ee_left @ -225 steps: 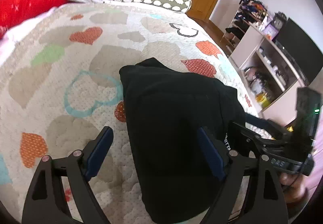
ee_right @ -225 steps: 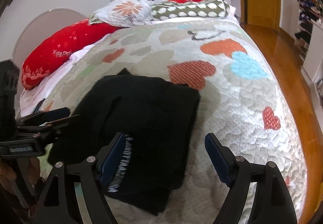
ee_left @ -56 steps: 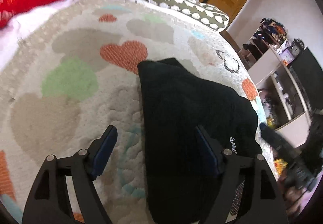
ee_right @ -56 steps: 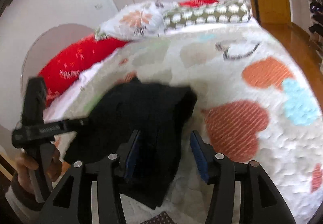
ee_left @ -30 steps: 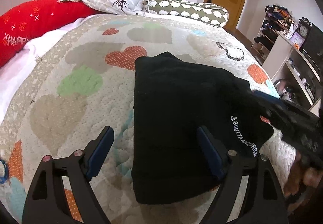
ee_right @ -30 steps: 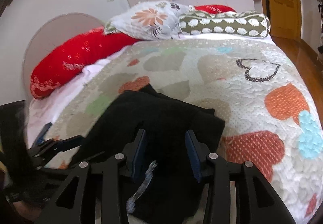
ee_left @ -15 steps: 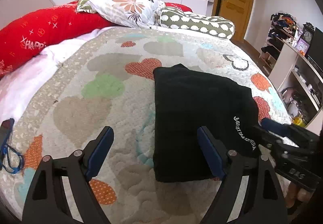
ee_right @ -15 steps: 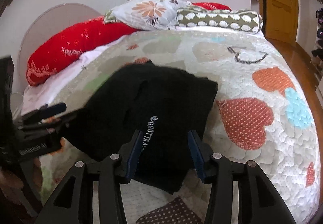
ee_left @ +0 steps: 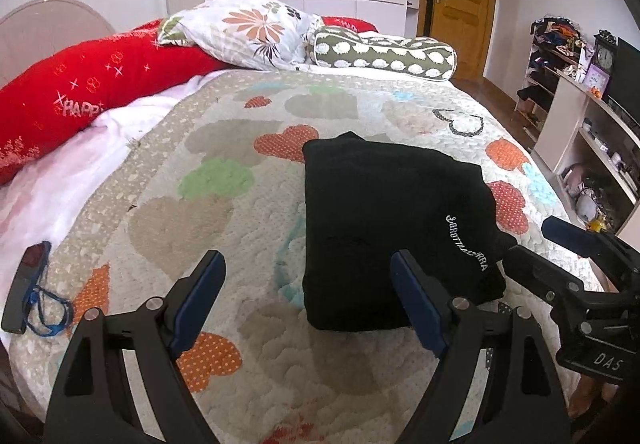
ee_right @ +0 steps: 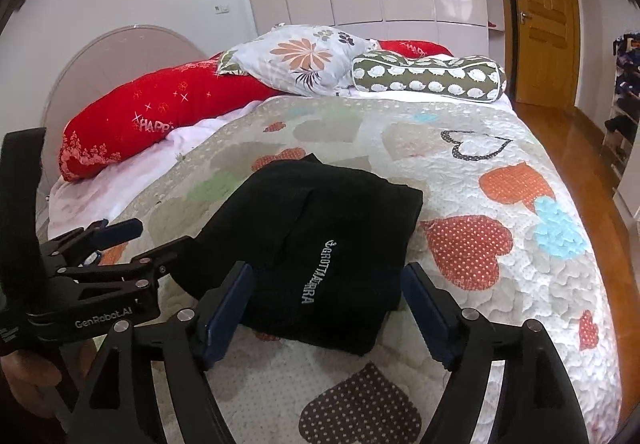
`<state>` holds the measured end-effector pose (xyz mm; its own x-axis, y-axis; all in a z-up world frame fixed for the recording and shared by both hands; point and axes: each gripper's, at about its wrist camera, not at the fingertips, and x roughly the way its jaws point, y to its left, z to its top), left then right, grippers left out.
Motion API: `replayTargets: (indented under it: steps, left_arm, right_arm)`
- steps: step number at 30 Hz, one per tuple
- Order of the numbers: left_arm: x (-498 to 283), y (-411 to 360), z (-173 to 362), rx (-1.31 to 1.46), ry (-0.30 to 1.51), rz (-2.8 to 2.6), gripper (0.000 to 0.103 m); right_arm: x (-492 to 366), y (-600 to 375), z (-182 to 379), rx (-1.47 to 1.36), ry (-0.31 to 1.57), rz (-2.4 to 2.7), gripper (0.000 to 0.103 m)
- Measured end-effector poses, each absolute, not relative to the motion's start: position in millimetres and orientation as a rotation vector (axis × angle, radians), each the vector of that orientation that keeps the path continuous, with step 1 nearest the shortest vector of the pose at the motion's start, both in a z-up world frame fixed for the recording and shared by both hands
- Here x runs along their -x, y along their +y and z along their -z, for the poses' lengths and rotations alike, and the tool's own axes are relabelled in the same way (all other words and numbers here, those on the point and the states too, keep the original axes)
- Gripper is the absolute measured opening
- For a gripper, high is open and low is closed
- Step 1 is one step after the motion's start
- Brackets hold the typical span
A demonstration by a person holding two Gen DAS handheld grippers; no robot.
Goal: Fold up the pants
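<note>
The black pants [ee_left: 384,220] lie folded into a compact rectangle on the heart-patterned quilt [ee_left: 208,212], white lettering on top. They also show in the right wrist view [ee_right: 320,244]. My left gripper [ee_left: 308,284] is open and empty, held above the quilt just in front of the pants' near left edge. My right gripper [ee_right: 328,292] is open and empty, held over the pants' near edge. The right gripper shows at the right edge of the left wrist view [ee_left: 568,264], the left gripper at the left of the right wrist view [ee_right: 120,244].
A red bolster [ee_left: 80,92], a floral pillow [ee_left: 248,32] and a green dotted bolster [ee_left: 384,52] lie at the bed's head. A dark phone with a blue cord [ee_left: 28,284] lies at the quilt's left edge. Shelves [ee_left: 580,116] stand right.
Both grippers have pulled back and up from the pants. The right gripper, half closed around the fabric a second ago, has opened and let go. The pants lie still.
</note>
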<state>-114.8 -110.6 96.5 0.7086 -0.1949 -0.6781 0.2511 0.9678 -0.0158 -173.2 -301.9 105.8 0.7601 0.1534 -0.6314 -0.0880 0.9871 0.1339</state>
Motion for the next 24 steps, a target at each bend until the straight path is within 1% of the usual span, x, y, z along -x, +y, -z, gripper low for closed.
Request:
replayTargets:
  steps: [3,24]
  left_arm:
    - [119,-109,-100,-0.067,0.726,0.254,0.085]
    - [131,-108,-108,-0.083,0.703,0.257,0.085]
  right_arm:
    - [177,-304,-105,-0.106,0.697,-0.129,0.081]
    - [182,-306,-100,-0.108,0.728,-0.131,0.082]
